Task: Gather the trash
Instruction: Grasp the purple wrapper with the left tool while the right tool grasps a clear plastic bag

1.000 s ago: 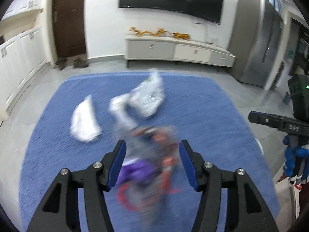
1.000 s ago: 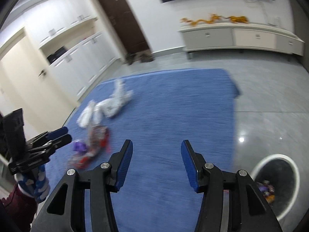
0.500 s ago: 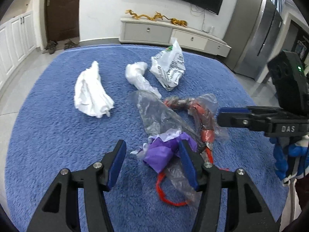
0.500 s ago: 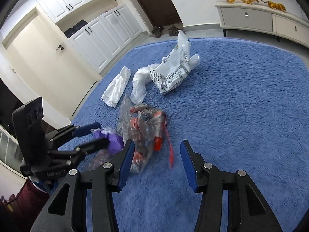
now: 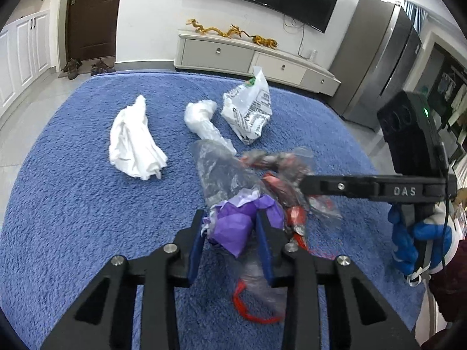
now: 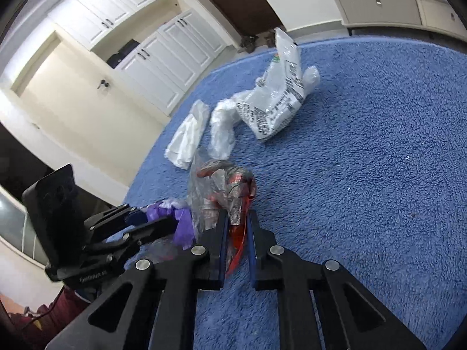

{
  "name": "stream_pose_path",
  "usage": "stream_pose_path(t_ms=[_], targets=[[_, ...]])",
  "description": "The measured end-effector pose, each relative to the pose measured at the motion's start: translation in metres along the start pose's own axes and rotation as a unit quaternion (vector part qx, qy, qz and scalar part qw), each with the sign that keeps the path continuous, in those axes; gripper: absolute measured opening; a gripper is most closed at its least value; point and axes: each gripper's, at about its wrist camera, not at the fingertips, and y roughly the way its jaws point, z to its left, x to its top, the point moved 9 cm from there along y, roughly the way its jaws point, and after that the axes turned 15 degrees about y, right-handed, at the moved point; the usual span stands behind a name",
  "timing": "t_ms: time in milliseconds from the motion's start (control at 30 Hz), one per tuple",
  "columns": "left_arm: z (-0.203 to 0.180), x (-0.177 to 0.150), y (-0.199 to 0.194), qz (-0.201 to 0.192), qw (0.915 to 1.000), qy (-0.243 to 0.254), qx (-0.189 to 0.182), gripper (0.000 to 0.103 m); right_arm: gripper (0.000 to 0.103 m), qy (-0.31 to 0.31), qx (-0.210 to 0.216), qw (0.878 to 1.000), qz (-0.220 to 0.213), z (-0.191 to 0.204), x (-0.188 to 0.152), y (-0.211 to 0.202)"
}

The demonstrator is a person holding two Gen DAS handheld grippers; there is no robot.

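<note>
Left gripper (image 5: 230, 233): jaws closing, blue pads narrowed onto the purple wrapper (image 5: 236, 227), which sits between them.

Right gripper (image 6: 236, 227): jaws closing to a narrow gap, with the red-and-clear plastic wrapper (image 6: 230, 192) pinched between the pads.

Both items belong to one tangled cluster lying on the blue rug (image 5: 73, 204), directly ahead of both grippers.

Beyond the cluster, apart from it, lie a white tissue wad (image 5: 131, 145), a crumpled white plastic bag (image 5: 201, 119) and a printed white bag (image 5: 248, 110); its print is too small to read.

The rug is open to the left of the tissue and to the right of the cluster. Bare floor borders its far edge.

Legible marking: "DAS" on the side of the right gripper in the left wrist view.
</note>
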Motion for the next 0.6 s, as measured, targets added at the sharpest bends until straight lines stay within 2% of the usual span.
stream_pose_path(t_ms=[200, 433, 600], targets=[[-0.001, 0.005, -0.015, -0.013, 0.9998, -0.009, 0.011, 0.031, 0.02, -0.007, 0.008, 1.0, 0.014, -0.001, -0.006, -0.008], [-0.006, 0.008, -0.032, -0.02, 0.9996, -0.007, 0.02, 0.031, 0.02, -0.02, -0.015, 0.999, 0.038, -0.011, -0.026, -0.003], [-0.014, 0.01, -0.047, -0.026, 0.9993, -0.003, 0.027, 0.031, 0.018, -0.022, -0.011, 0.999, 0.04, -0.01, -0.041, -0.006]])
